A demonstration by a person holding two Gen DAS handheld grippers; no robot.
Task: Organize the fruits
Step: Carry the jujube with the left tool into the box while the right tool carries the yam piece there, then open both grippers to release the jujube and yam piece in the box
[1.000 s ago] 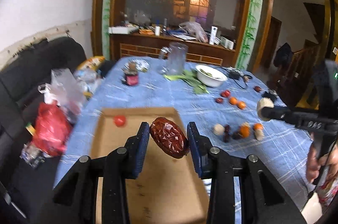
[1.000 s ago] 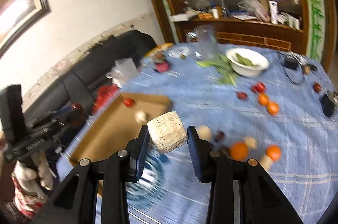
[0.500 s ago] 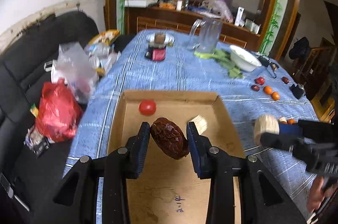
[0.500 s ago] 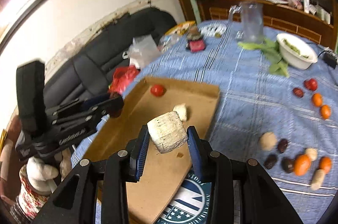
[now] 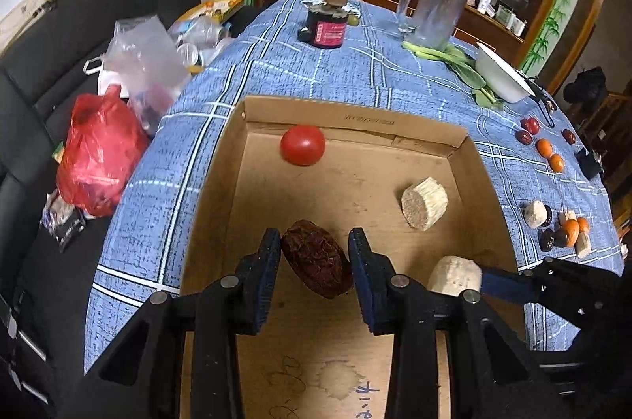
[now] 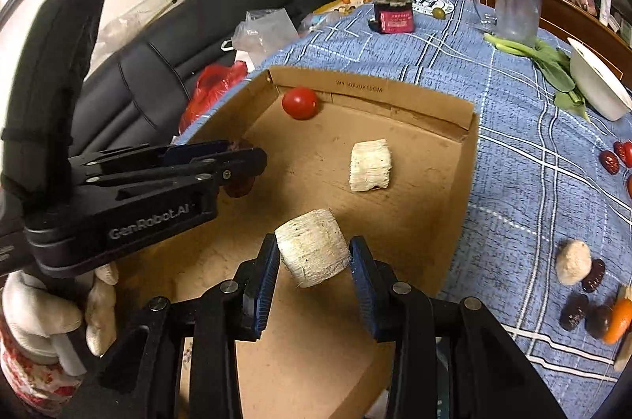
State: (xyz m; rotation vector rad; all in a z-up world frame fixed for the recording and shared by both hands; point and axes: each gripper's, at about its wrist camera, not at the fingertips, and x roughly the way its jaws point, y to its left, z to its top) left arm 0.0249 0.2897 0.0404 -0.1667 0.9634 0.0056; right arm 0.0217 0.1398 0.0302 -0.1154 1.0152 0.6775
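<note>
Both loads hang over the cardboard box (image 5: 462, 142): left gripper (image 5: 316, 261) is clamped on the dark dried date (image 5: 316, 263), right gripper (image 6: 312, 257) on the pale cut chunk (image 6: 312, 247). Box floor lies straight below each, so release looks like a short drop; the date's long axis runs diagonally between the pads, left of the chunk.

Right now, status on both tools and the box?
Left tool shut on a red date; right tool shut on a pale chunk. Both over the box. Tomato and another chunk inside, nothing blocking.
</note>
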